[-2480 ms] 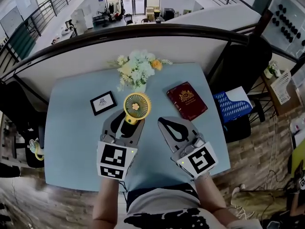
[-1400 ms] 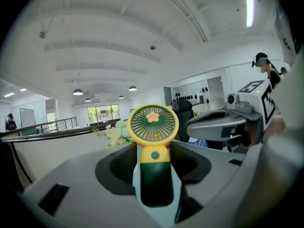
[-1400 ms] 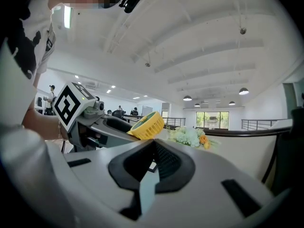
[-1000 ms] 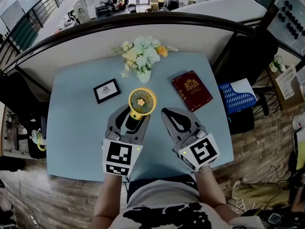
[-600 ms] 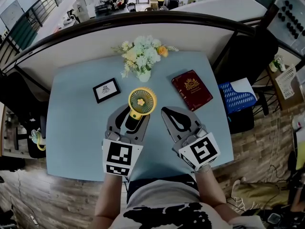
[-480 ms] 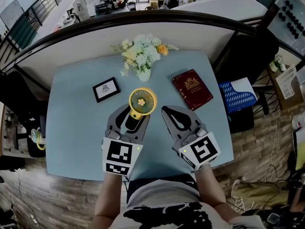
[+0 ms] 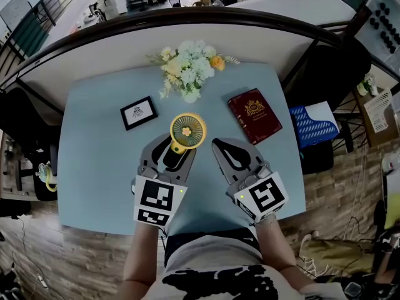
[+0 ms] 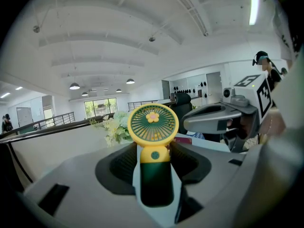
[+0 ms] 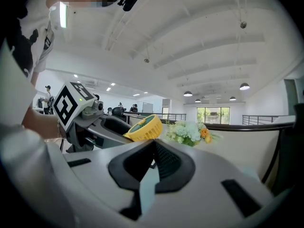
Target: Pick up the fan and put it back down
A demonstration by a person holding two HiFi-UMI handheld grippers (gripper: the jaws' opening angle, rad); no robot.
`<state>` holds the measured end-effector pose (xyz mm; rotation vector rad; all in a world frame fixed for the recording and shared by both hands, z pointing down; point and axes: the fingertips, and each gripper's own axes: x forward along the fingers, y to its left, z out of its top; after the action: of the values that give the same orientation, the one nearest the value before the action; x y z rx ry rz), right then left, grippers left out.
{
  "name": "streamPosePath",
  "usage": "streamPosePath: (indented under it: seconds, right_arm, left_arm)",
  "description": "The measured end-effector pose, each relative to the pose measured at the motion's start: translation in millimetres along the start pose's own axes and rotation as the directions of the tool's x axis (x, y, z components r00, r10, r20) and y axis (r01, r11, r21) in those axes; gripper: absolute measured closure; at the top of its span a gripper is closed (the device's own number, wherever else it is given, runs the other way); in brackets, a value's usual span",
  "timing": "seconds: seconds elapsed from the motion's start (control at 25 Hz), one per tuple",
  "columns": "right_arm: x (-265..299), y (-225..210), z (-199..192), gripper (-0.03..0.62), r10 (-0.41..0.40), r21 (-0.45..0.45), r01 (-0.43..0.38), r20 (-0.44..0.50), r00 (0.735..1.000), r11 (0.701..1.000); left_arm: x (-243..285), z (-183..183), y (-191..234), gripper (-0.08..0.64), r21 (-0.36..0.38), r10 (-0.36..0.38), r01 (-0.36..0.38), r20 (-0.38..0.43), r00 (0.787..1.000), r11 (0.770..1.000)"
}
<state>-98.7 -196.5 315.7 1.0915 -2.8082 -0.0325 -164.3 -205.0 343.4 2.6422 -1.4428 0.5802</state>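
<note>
If the left hand-held gripper squeezing the fan handle loosens, it could drop; the right hand-held gripper is closed, empty.

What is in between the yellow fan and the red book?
Nothing at all. Between the fan and the red book there is only bare blue table. The head view, looking down from above, shows it.
</note>
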Motion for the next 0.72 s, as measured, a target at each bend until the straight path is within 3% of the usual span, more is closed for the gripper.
streamPosePath:
  seconds: [0.72]
  right_arm:
    - [23, -27, -61, 0.588, 0.012, 0.112, -0.001, -0.098, 0.995, 0.994]
  left_arm:
    - [41, -58, 4, 0.334, -0.008, -0.026, 0.025, -0.186, 0.982, 1.000]
